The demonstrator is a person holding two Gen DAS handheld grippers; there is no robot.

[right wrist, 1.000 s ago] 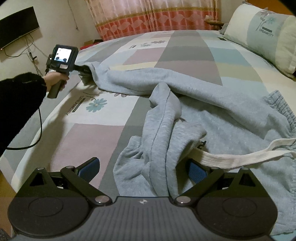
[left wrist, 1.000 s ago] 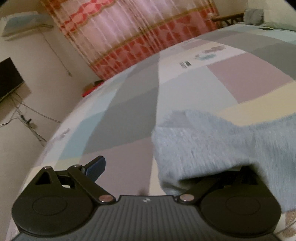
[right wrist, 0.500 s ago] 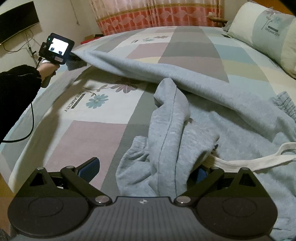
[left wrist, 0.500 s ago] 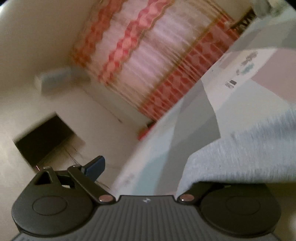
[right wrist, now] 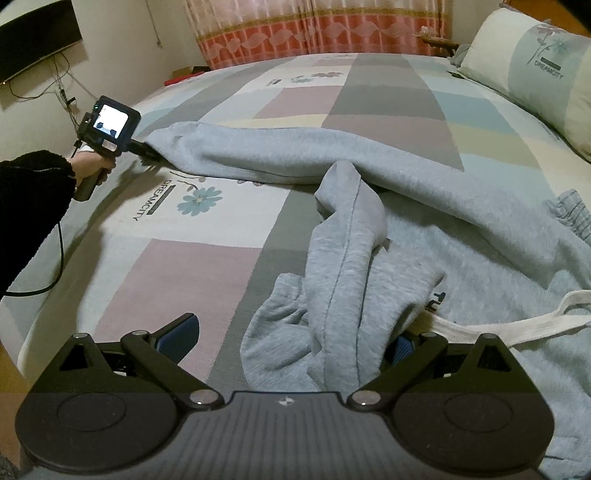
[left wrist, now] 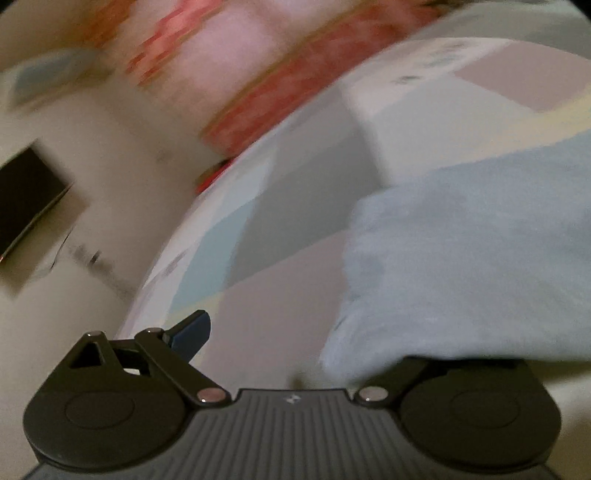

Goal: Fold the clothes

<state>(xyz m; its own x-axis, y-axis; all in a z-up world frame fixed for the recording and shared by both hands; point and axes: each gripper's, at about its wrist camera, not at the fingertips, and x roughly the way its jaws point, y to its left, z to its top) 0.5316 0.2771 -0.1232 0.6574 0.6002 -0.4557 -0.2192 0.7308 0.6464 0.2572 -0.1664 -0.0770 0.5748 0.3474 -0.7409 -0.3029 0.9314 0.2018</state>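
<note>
On bed (right wrist: 229,258), grey sweatpants (right wrist: 343,280)

Ahead of you, the patchwork-patterned bed (right wrist: 388,92) lies open toward the red-patterned curtain (right wrist: 314,33); the crumpled grey fleece sweatpants (right wrist: 343,258) block the near right side.

We see a bed (right wrist: 388,99) covered with a patchwork sheet of grey, pink, blue and cream blocks. Grey sweatpants (right wrist: 369,236) lie on it, rumpled, from near right toward far left. A pillow (right wrist: 535,74) rests at the far right.
</note>
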